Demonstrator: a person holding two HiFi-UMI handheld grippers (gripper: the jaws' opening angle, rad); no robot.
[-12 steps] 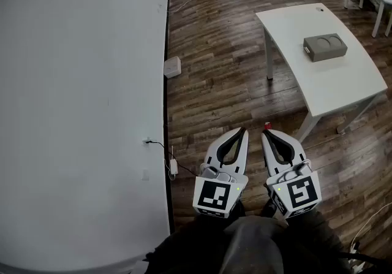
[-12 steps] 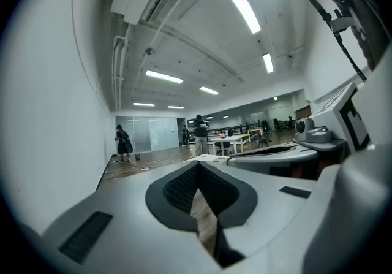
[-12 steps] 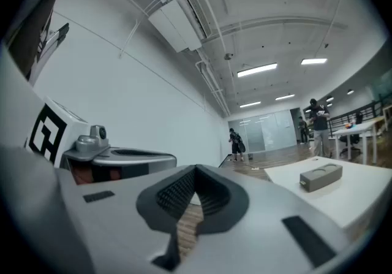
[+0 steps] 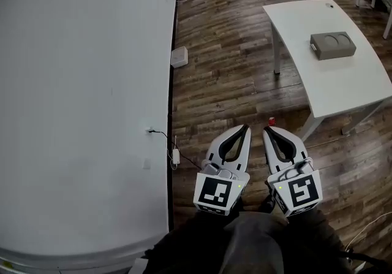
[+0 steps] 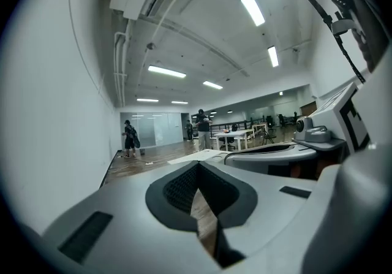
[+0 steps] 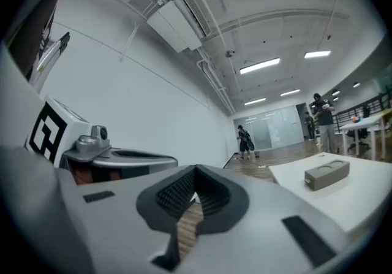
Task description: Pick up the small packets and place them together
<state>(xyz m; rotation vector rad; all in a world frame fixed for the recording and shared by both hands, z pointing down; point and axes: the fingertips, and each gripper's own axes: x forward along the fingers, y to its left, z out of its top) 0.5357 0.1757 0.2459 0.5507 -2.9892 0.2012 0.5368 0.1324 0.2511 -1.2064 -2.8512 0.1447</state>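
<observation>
Looking steeply down, the head view shows a white wall (image 4: 79, 101) filling the left side and meeting a dark wooden floor (image 4: 226, 76) along a straight edge. A small white box (image 4: 179, 56) lies on the floor at the wall's foot. Nearer the person, a thin black cable (image 4: 160, 135) runs from the wall to a small white plug (image 4: 176, 156) on the floor.

Right of centre, the left gripper (image 4: 245, 127) and the right gripper (image 4: 267, 130) are held side by side, near each other but apart. Both point away from the person over bare floor, and each carries a marker cube (image 4: 215, 194) at its rear.

In the left gripper view, the left fingers (image 5: 122, 205) are pressed together at their tips. Nothing sits between them, and floor shows through the diamond-shaped gap behind the tips. In the right gripper view, the right fingers (image 6: 275, 205) likewise meet tip to tip and hold nothing. A small red object (image 4: 271, 121) lies on the floor just beyond the right gripper's tip.

Further right, a white table (image 4: 343, 92) stands well apart from both grippers. A grey block (image 4: 332, 45) with two round recesses rests on it. The small packets can be made out in none of the three views.
</observation>
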